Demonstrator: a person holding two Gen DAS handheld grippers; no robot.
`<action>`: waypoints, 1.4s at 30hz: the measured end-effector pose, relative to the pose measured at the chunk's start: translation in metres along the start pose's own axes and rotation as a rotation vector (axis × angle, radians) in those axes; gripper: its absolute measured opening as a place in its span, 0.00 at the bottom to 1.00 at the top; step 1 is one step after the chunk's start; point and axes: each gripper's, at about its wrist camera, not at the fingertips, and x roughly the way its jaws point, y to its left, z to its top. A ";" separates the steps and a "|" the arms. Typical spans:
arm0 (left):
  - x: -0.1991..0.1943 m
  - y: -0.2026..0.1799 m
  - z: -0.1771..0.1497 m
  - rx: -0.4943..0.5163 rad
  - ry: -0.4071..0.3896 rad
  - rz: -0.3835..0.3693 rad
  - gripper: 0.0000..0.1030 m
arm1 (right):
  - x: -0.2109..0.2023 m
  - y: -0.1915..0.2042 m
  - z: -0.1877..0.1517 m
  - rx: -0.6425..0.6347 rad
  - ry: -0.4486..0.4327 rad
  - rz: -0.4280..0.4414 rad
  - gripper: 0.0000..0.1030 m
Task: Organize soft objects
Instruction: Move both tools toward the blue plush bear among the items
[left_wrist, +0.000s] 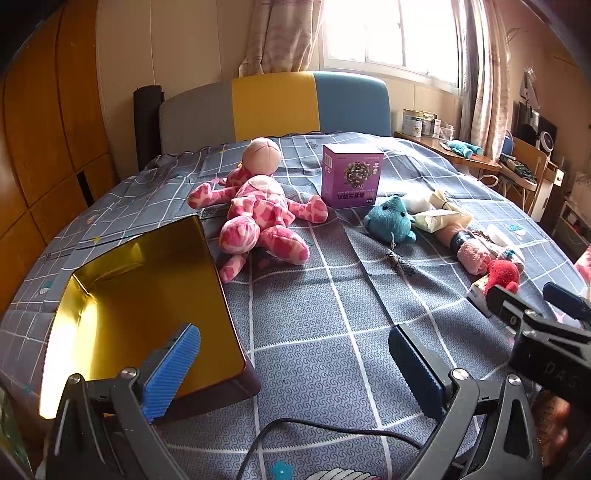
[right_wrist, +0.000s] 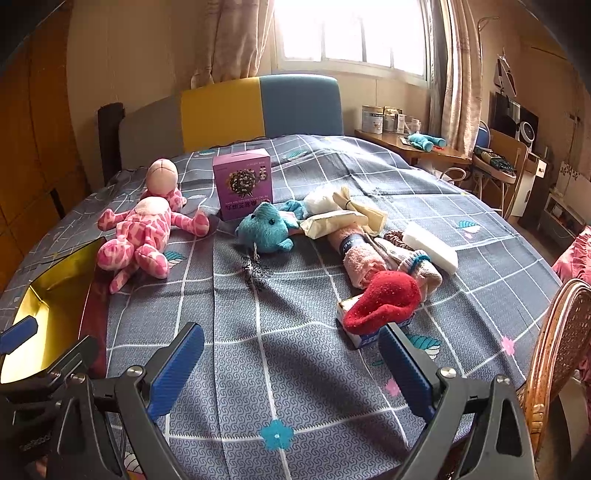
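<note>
On the bed, a pink plush doll (left_wrist: 258, 210) (right_wrist: 144, 225) lies beside a gold-lined open box (left_wrist: 144, 306) (right_wrist: 48, 306). A blue plush (left_wrist: 391, 221) (right_wrist: 266, 229), a rolled pink towel (left_wrist: 472, 254) (right_wrist: 362, 262), a red sock (left_wrist: 502, 275) (right_wrist: 384, 299) and pale soft bundles (right_wrist: 332, 214) lie to the right. My left gripper (left_wrist: 291, 365) is open and empty, just right of the box. My right gripper (right_wrist: 291, 365) is open and empty, near the red sock; it also shows in the left wrist view (left_wrist: 535, 302).
A purple carton (left_wrist: 351, 173) (right_wrist: 243, 184) stands mid-bed. A small white box (right_wrist: 365, 332) lies under the red sock, a white block (right_wrist: 432, 247) beyond it. A wicker chair (right_wrist: 554, 350) stands at the bed's right edge. A desk (right_wrist: 424, 147) is by the window.
</note>
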 end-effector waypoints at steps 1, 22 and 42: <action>0.000 0.000 0.000 0.003 0.001 0.006 1.00 | 0.001 -0.001 0.001 0.003 0.000 0.000 0.95; 0.008 -0.022 0.010 0.097 0.030 0.021 1.00 | 0.017 -0.058 0.040 0.074 -0.002 -0.038 0.95; 0.060 -0.057 0.068 0.128 0.172 -0.204 1.00 | 0.056 -0.134 0.071 0.181 -0.020 -0.052 0.95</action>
